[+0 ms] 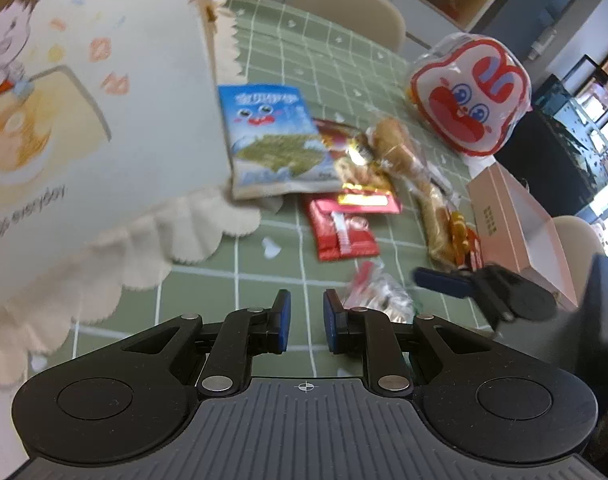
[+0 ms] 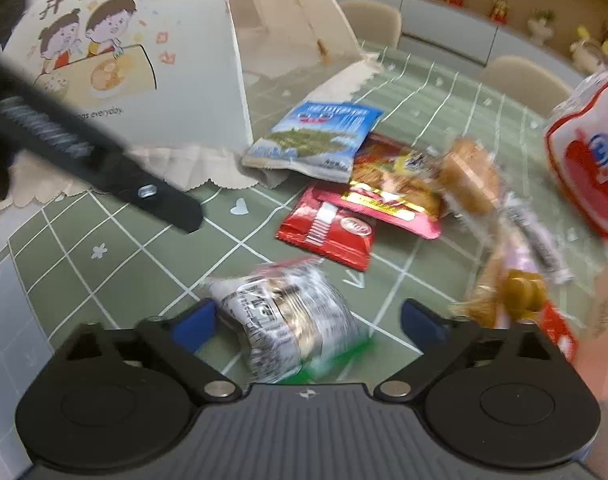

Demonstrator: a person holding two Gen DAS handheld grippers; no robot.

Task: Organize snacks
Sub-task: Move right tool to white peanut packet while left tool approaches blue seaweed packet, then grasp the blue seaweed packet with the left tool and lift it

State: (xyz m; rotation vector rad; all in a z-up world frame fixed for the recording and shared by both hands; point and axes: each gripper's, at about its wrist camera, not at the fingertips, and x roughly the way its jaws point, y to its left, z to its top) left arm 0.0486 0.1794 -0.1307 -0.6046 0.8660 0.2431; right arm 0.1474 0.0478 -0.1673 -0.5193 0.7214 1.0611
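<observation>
On the green checked tablecloth (image 1: 264,272) lie snacks; left jaws nearly closed, right jaws open around a packet (image 2: 288,316).

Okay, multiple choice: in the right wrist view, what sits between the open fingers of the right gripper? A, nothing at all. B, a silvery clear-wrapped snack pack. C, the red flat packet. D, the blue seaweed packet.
B: the silvery clear-wrapped snack pack lies between the spread fingers of the right gripper, while the blue seaweed packet and the red flat packet lie farther off on the green tablecloth.
</observation>
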